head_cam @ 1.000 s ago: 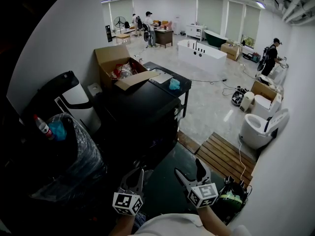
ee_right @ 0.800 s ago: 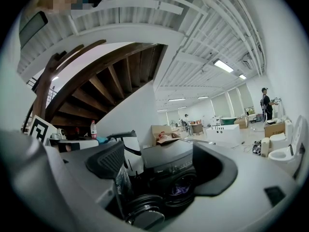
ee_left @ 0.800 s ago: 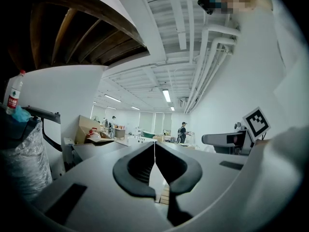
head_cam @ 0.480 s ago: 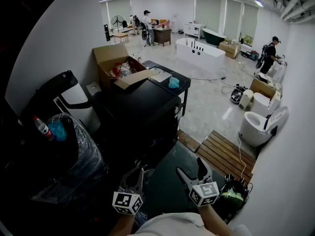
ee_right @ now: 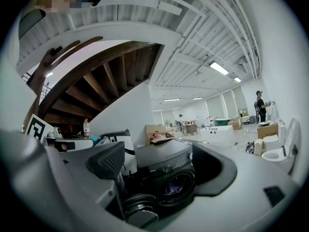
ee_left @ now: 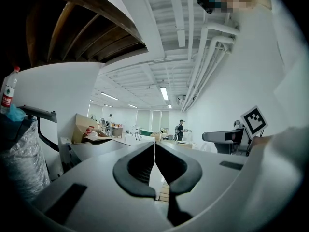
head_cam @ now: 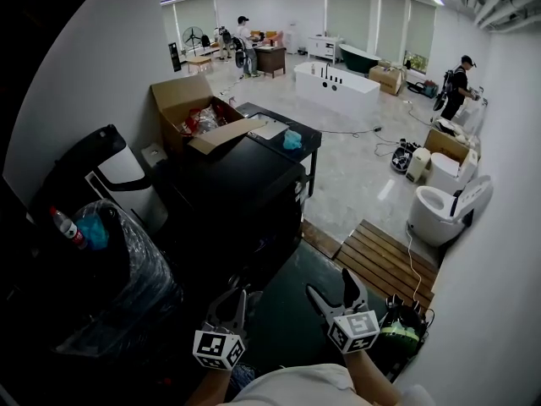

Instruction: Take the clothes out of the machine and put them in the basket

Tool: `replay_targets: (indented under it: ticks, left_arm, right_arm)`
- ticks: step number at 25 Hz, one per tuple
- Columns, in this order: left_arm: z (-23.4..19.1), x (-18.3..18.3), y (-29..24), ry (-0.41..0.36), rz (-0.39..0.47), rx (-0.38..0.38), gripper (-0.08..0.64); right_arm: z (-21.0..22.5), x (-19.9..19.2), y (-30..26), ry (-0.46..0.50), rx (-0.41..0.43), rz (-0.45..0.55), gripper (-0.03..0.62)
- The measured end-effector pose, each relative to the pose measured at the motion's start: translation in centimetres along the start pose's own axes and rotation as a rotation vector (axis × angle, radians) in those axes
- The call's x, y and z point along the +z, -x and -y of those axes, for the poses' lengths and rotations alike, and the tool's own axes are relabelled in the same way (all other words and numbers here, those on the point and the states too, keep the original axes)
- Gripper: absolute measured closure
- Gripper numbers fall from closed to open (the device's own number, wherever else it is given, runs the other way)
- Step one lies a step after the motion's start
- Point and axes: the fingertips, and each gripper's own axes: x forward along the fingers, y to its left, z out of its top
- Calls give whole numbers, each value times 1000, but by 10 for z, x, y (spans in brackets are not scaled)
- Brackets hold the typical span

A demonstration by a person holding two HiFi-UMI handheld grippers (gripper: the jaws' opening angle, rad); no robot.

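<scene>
With the machine at twelve o'clock, the right gripper gapes wide, seemingly readied for the clothes inside, while the left gripper hangs pinched together, empty.

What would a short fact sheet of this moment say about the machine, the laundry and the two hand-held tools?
washing machine: black, right in front of the person
door: open
clothes: something purplish inside the drum
left gripper: jaws together, holding nothing
right gripper: jaws apart, empty, aimed at the drum opening
progress: nothing taken out yet
</scene>
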Motion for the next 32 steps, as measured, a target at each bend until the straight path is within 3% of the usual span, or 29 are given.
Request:
replay_targets:
  ticks: [11,24,32]
  left_arm:
    - [1,-7,-40,-8,-19,109,540]
    - [43,4,-141,16,11,330,540]
    - [72,-2,-166,39,11,468,540]
  right_arm:
    - [50,6,-41,9,79,-15,166]
    - [153,38,-101,42,294,-60,167]
    - [194,41,-119,47,404,-93,169]
